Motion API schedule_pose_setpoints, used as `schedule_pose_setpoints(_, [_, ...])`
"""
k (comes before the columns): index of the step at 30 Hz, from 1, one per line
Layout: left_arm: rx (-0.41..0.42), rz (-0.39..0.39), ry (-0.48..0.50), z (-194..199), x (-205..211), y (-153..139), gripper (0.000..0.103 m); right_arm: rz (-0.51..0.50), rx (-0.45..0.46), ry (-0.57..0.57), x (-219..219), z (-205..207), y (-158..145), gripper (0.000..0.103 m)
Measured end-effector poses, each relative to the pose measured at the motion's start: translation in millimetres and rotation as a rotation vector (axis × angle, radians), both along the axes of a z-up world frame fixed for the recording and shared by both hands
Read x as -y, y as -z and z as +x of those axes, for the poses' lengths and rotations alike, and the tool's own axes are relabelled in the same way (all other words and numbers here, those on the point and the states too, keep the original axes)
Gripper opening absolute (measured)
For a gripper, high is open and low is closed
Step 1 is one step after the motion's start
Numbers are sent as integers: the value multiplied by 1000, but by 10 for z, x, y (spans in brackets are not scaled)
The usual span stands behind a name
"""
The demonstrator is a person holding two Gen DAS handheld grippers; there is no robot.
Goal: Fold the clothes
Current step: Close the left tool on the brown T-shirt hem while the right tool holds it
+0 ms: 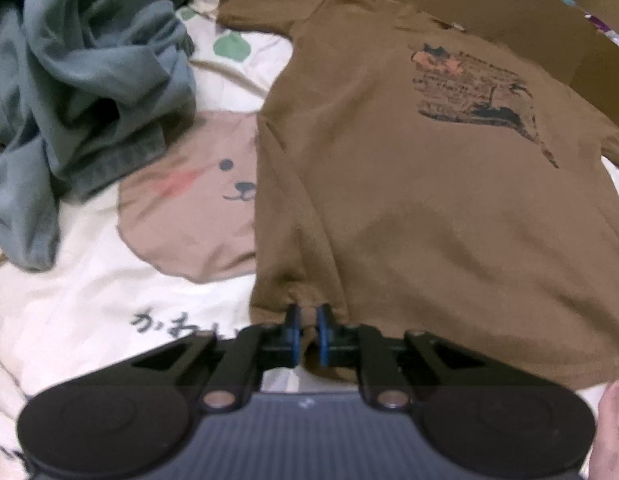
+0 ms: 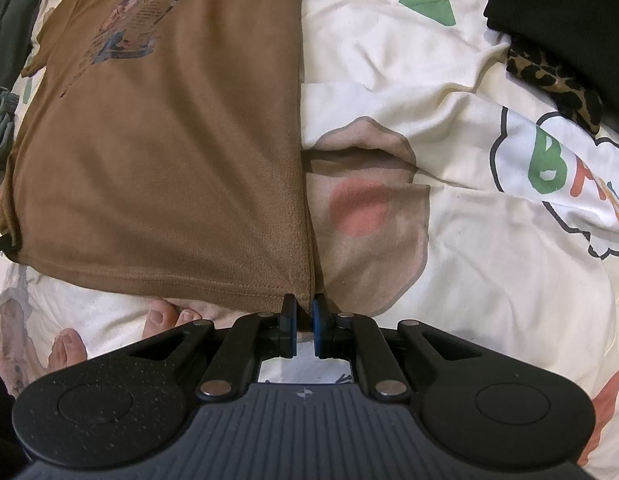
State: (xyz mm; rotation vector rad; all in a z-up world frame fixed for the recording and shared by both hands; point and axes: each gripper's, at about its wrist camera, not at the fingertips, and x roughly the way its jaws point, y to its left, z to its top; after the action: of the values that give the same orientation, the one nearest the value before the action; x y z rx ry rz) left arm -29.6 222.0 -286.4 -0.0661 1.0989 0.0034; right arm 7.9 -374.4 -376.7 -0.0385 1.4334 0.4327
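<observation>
The brown T-shirt lies flat, print side up, on a cream bedcover with cartoon bears, its hem toward the person. The left gripper has its jaws nearly together on the hem near the shirt's left bottom corner, and brown cloth sits between the blue pads. The right gripper is closed tight on the right bottom corner, at 6 o'clock in its view. So the step in hand looks like the taking of both hem corners, the beginning of a fold. The next move probably calls for both hands to lift together and carry the hem toward the collar at 12 o'clock, evenly, so the cloth does not twist.

The bedcover is soft and wrinkled, so the shirt may drag. A grey-blue garment lies crumpled at 10 o'clock in the left view. Flat cardboard lies at 1 o'clock. In the right view a leopard-print cloth lies at 2 o'clock, and bare toes show just below the hem.
</observation>
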Motion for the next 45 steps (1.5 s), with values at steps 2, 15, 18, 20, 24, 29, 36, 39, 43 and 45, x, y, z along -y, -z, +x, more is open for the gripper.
schedule_pose_setpoints(2, [21, -6, -8, -53, -73, -91, 10, 1, 1, -2, -4, -5, -1, 5])
schedule_pose_setpoints(15, [51, -85, -178, -126, -737, -344, 5, -1, 9, -6, -5, -3, -63, 5])
schedule_pose_setpoints(18, [37, -108, -201, -132, -815, -297, 5, -7, 9, -10, -7, -7, -71, 5])
schedule_pose_setpoints(20, [35, -108, -204, -144, -838, -301, 5, -11, 9, -9, -5, -4, -91, 5])
schedule_pose_setpoints(24, [41, -118, -222, -166, -894, -364, 4, 6, 4, 4, 13, 13, -178, 5])
schedule_pose_setpoints(29, [63, -136, -232, -183, -979, -584, 4, 40, 16, 42, 64, 7, -380, 5])
schedule_pose_setpoints(36, [64, -200, -303, -177, -1111, -812, 4, 51, 44, 59, 127, -8, -636, 4])
schedule_pose_setpoints(39, [60, -208, -306, -184, -1099, -877, 4, 48, 53, 71, 166, -10, -710, 4])
schedule_pose_setpoints(43, [38, -250, -333, -181, -1086, -995, 4, 50, 57, 112, 262, 23, -778, 4])
schedule_pose_setpoints(45, [43, -263, -339, -141, -1083, -1085, 4, 65, 61, 143, 308, 68, -834, 4])
